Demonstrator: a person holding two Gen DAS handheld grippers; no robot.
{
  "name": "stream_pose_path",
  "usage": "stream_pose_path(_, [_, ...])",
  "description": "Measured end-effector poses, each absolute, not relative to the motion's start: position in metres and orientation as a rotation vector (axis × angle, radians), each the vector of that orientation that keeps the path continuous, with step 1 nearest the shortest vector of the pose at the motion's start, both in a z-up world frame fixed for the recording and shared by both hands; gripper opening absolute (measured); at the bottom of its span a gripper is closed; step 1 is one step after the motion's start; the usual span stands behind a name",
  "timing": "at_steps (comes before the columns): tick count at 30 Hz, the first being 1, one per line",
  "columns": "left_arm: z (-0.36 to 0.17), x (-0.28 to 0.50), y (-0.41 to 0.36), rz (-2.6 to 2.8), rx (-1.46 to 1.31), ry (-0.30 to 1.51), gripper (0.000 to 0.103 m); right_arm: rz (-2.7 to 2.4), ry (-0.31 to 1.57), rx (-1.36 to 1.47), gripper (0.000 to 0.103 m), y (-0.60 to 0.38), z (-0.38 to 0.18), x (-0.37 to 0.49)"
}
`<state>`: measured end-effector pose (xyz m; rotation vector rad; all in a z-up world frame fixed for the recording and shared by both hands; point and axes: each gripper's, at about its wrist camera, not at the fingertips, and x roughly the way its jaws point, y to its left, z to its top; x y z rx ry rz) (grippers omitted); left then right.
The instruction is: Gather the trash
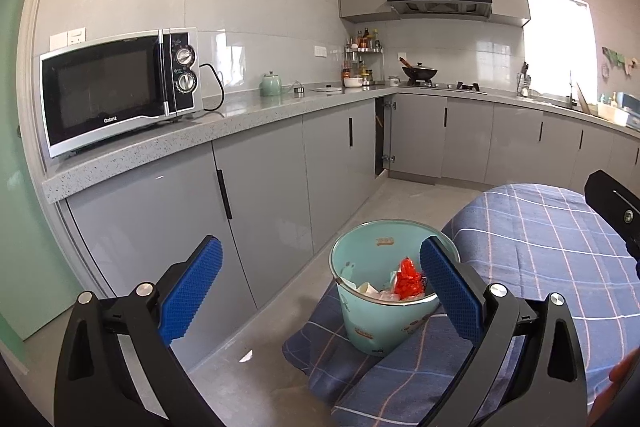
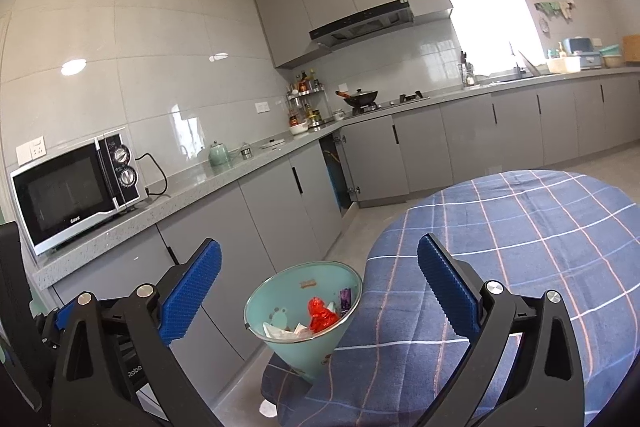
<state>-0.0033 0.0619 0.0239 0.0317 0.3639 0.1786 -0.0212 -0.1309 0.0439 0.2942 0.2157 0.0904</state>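
Both the left gripper (image 1: 320, 287) and right gripper (image 2: 318, 287) spread empty above a glossy mint bin (image 2: 296, 347); upper left, a Galanz microwave (image 1: 116, 87).

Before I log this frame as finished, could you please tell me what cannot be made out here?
- Bin bottom, both views: hidden under red wrapper and white scraps.
- Purple item, right wrist view: too small to identify.
- Floor behind the table, both views: hidden by checked tablecloth.
- Open corner cabinet: too dark.
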Motion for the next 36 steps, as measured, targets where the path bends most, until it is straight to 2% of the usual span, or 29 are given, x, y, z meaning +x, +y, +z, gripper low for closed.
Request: stream_pose_path(36, [0.0287, -0.0078, 0.0677, 0.178, 0.009, 0.371, 0.097, 0.083, 0.217, 0.295, 0.098, -0.1276, 0.0424, -0.0257])
